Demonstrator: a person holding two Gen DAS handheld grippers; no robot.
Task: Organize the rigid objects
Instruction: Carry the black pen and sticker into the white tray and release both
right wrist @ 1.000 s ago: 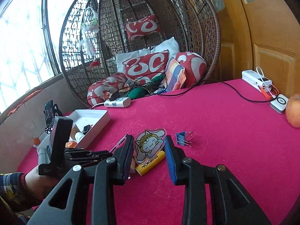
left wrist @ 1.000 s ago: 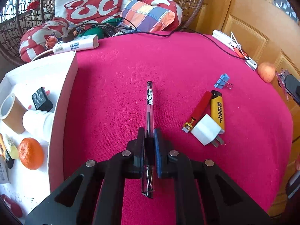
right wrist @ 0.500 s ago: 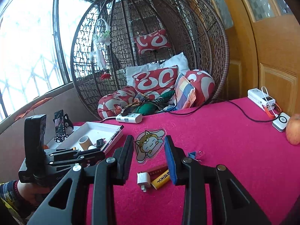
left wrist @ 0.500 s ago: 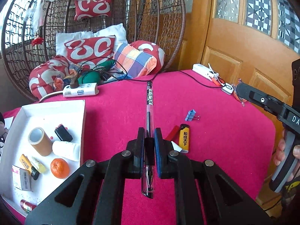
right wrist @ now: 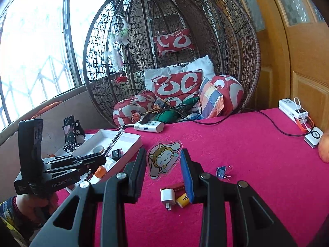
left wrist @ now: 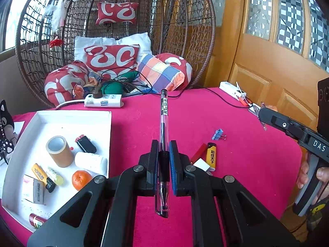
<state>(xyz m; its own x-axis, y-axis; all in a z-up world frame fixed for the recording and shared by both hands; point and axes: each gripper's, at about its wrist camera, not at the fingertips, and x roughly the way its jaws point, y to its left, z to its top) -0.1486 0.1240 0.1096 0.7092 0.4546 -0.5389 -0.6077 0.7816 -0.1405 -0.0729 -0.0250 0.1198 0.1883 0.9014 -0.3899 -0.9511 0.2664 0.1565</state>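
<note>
My left gripper (left wrist: 163, 148) is shut on a clear black-ink pen (left wrist: 163, 123) and holds it above the pink table, pointing forward. The white tray (left wrist: 67, 115) lies to its left, with a tape roll (left wrist: 58, 151), an orange (left wrist: 80, 179) and other small items inside. My right gripper (right wrist: 162, 160) is shut on a flat cat sticker (right wrist: 163, 158), held by its edges above the table. A yellow lighter (left wrist: 211, 158), a red lighter (left wrist: 198, 153), a white charger plug (right wrist: 168, 197) and a blue binder clip (left wrist: 218, 134) lie on the table.
A white power strip (left wrist: 102, 102) and cables lie at the table's far edge, before a wicker hanging chair with cushions (left wrist: 113, 59). A power bank (right wrist: 293, 110), a small white device (right wrist: 313, 136) and an apple (right wrist: 324, 151) sit at the right edge by wooden doors.
Both grippers have risen and tilted up, so more of the room shows. The left still holds the pen and now sees the tray; the right still holds the sticker.
</note>
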